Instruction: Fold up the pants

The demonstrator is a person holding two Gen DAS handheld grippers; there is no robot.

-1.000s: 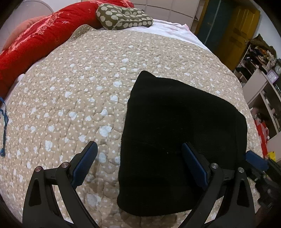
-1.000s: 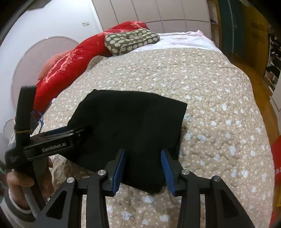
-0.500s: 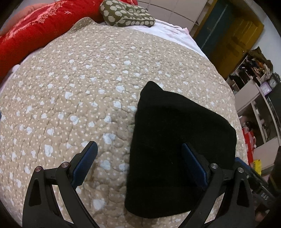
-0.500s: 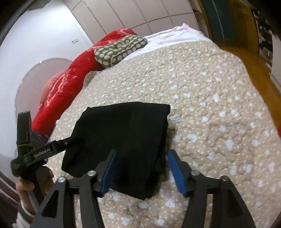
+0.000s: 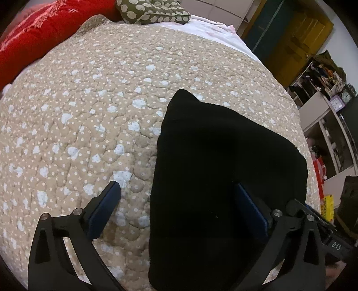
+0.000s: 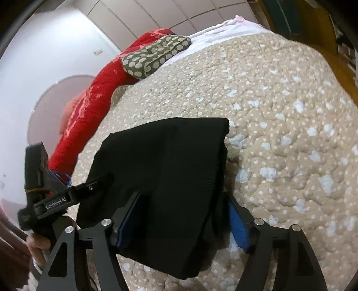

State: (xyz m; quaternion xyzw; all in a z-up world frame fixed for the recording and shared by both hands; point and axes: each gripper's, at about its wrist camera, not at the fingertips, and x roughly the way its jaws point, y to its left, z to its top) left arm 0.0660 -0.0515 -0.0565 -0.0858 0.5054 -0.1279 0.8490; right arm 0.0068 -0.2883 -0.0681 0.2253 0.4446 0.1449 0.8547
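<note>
My view: black pants folded into a thick rectangular bundle, lying on the beige spotted quilt that covers the bed, near its front edge.

Left tongs spread wide. One blue pad over bare quilt, the other over the pants; the bundle's left edge falls between them. Nothing gripped. Can't tell if the pads touch the fabric.

Right tongs opened wide around the near end of the bundle, one blue pad on each side of it. The pants fill most of the gap. Whether the pads press on the cloth I can't tell; the near end looks a bit raised off the quilt.

In the right wrist view my left tongs sit at the bundle's left edge, hand on the handle below.

Far end of the bed: red blanket, olive patterned pillow, white sheet. Shelving and a yellow door to the right.
</note>
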